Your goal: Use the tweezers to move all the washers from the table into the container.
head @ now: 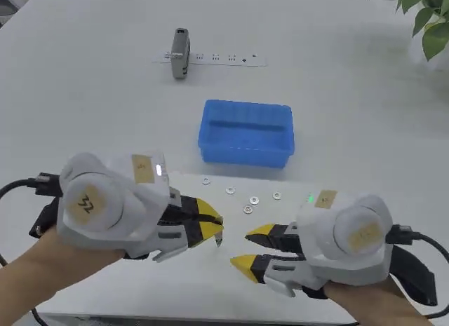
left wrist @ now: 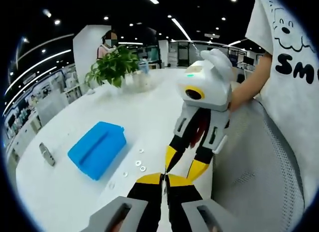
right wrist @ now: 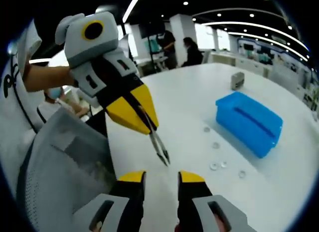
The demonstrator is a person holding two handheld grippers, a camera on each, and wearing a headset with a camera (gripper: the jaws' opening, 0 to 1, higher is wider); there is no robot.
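White table (head: 337,80), broad and mostly bare.

Blue container (head: 245,133): open-topped, nothing visible inside. It stands ahead of both tools, beyond the washers and well apart from the jaws.

Left hand-held gripper (head: 219,228): yellow jaws clamped on the tweezers, pointing right across the table toward the other tool.

Right hand-held gripper (head: 242,247): jaws spread, nothing between them. It points left, tips near the left one's tips.

Tweezers (right wrist: 159,147): thin metal, long axis continuing the line of the left jaws and slanting down toward the table. The points hang in the gap between the two tools. Cannot tell how far the prongs stand apart.

Washers (head: 247,209): five small rings, flat on the table in a loose scatter. All lie ahead of the jaw tips, between them and the container. None is in the container yet.

Judgement: the nearest washer lies forward and slightly right of the tweezer points. The tweezers run crosswise to that direction, not at it. The left hand would need to swing the points forward and down. Both tools sit about equally near the scatter, but the left carries the tweezers. Thin flat rings may slip from the prongs.
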